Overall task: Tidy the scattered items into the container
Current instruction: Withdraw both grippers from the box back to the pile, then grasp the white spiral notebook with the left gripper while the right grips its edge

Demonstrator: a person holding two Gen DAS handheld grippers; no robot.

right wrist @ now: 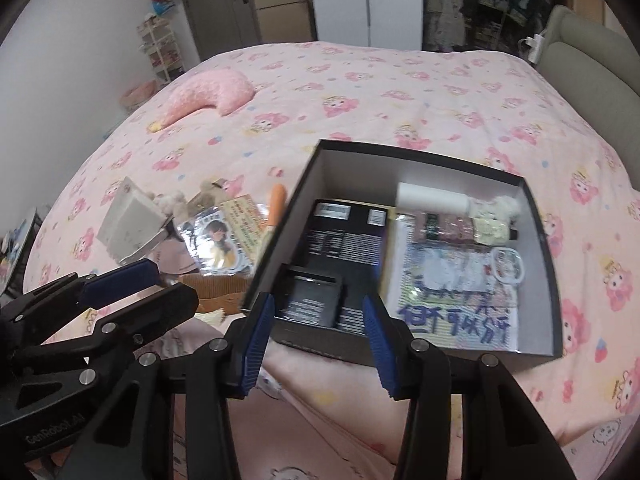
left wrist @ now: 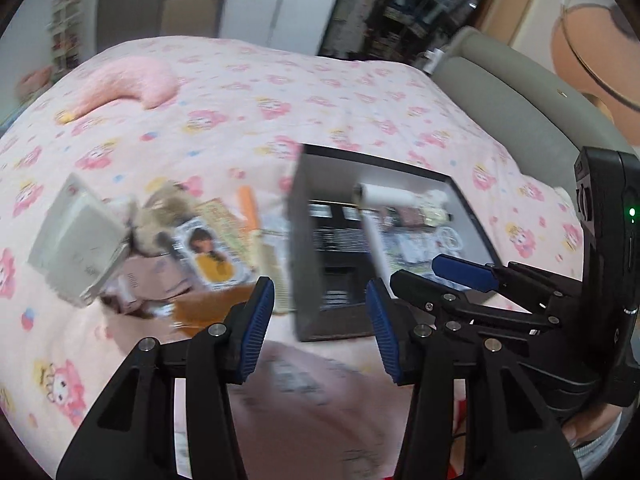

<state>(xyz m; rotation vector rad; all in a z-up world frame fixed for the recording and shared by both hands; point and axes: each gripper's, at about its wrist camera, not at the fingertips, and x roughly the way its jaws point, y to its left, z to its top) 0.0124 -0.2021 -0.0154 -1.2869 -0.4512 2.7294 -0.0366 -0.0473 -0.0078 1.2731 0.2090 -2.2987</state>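
Note:
A black open box (right wrist: 536, 216) (left wrist: 304, 248) sits on the pink bed. It holds black cartons (right wrist: 340, 236), a white lint roller (right wrist: 432, 198), a printed bag (right wrist: 452, 280) and small items. Left of the box lies a pile: a white box (right wrist: 128, 220) (left wrist: 76, 236), a plush toy (left wrist: 168, 204), a photo card (right wrist: 218, 240) (left wrist: 208, 252), an orange comb (right wrist: 276, 200) (left wrist: 248, 208) and a brown fan (right wrist: 212, 288). My left gripper (left wrist: 320, 324) is open and empty, near the box's front left corner. My right gripper (right wrist: 318, 340) is open and empty at the box's front wall.
A pink moon-shaped pillow (right wrist: 208, 96) lies at the far left of the bed (right wrist: 400, 88). A grey headboard (right wrist: 584, 76) runs along the right. Wardrobes and shelves stand beyond the bed. The left wrist view is motion-blurred.

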